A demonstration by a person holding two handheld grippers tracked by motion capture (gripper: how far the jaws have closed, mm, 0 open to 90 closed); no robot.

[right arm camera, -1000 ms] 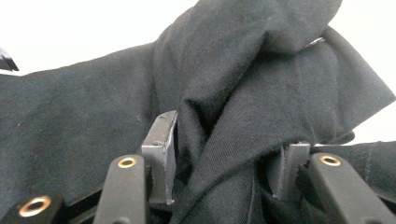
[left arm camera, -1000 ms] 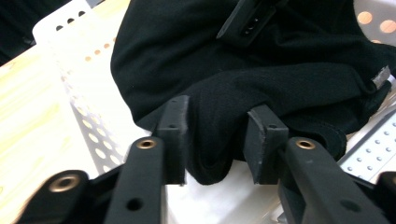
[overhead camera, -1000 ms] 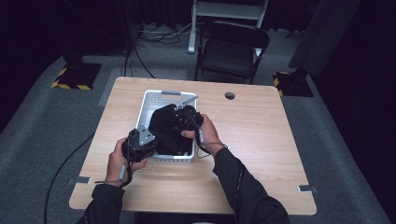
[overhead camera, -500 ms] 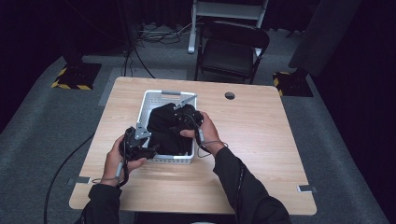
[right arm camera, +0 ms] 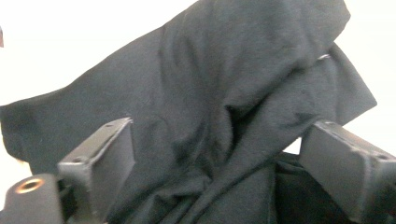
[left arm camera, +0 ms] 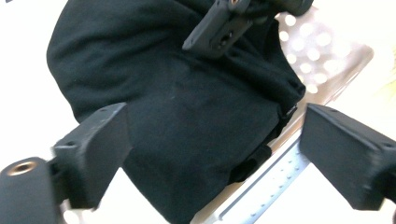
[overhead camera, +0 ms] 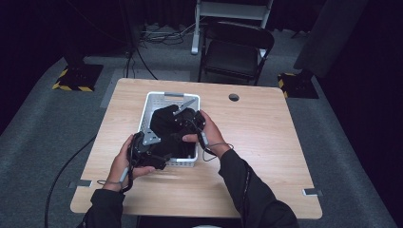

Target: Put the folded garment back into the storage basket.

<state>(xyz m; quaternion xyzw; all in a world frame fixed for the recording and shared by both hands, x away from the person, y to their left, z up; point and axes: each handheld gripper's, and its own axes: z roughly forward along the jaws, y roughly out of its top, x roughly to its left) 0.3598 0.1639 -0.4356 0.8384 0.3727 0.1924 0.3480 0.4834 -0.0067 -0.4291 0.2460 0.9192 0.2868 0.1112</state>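
A black garment (overhead camera: 166,124) lies bunched in a white perforated basket (overhead camera: 164,97) on the wooden table. My left gripper (overhead camera: 159,149) is at the basket's near left corner. Its jaws have just been opening and stand wide in the left gripper view (left arm camera: 215,154), with the black garment (left arm camera: 196,116) and the basket wall (left arm camera: 322,56) beyond them and no pad pressing. My right gripper (overhead camera: 180,130) hangs over the garment from the right. Its jaws (right arm camera: 215,168) have also just been opening, and the dark cloth (right arm camera: 224,93) sits loose between them.
The table (overhead camera: 271,142) has bare wood right of and in front of the basket, and a small round hole (overhead camera: 233,97) near its far edge. A black folding chair (overhead camera: 237,52) stands behind the table. Cables run over the grey floor at the left.
Both grippers' jaws have spread apart and let go of the black garment, which now rests in the basket. The hands have stayed about where they were.
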